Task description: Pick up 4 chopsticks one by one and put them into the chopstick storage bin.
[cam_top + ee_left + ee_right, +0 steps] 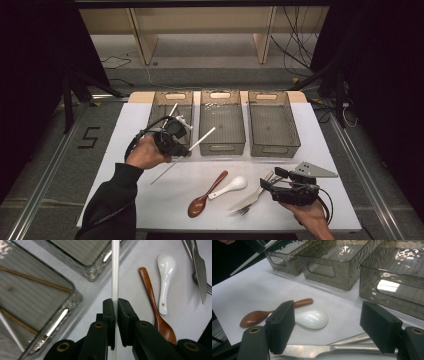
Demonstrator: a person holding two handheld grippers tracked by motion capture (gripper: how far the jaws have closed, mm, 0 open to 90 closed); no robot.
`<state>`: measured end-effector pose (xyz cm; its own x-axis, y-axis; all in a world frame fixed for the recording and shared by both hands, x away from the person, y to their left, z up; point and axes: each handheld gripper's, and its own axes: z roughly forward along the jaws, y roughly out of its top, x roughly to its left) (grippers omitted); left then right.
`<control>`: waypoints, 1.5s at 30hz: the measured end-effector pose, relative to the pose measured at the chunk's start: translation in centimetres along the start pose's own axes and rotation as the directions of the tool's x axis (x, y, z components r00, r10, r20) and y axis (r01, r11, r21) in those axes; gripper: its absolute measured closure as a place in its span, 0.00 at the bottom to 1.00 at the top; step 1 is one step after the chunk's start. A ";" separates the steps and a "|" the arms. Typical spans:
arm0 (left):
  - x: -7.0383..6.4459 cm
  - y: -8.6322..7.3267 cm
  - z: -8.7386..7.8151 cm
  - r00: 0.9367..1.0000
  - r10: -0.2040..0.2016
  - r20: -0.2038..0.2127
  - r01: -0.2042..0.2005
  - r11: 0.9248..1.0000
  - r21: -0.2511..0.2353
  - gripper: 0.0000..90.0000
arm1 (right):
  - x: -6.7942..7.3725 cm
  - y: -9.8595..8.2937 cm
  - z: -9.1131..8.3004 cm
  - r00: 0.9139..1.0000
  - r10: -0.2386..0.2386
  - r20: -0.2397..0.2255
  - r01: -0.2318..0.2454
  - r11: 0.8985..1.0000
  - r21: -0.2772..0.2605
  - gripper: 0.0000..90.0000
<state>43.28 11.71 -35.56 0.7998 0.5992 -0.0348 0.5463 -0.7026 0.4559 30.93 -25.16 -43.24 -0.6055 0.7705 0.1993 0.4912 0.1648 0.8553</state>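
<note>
- The left gripper (pixel 116 305) clamps a white chopstick (pixel 115 270), lifted above the table (pixel 150 175) beside the left bin (pixel 161 107).
- The right gripper (pixel 328 326) is spread wide over a knife (pixel 317 350), touching nothing.

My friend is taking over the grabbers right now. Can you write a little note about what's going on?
Left gripper: fingers shut on the white chopstick, held up beside the left bin.
Right gripper: open, over the knife.
Done: brown sticks already lie in the left bin.
Left: the chopstick, wooden spoon, white spoon, knife and fork aren't binned yet.
</note>
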 end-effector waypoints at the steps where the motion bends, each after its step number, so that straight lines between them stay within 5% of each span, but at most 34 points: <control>1: 0.2 0.1 -0.2 1.000 -0.015 -0.005 0.015 1.000 -0.014 0.94 | 0.0 0.0 0.0 1.000 0.000 0.000 0.000 1.000 -0.001 0.32; 20: 5.7 2.0 -3.4 0.989 -0.132 -0.071 0.122 0.985 -0.123 0.94 | 0.1 0.0 0.0 1.000 -0.001 -0.007 0.001 1.000 -0.007 0.32; 45: 10.2 4.2 -2.3 0.974 -0.148 -0.170 0.121 0.980 -0.157 0.94 | 0.0 0.0 -0.1 1.000 0.000 -0.013 0.000 1.000 -0.007 0.32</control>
<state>53.17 15.75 -31.93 0.6562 0.7529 0.0499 0.5935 -0.5558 0.5821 30.89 -25.23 -43.26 -0.6135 0.7624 0.2058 0.4870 0.1600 0.8586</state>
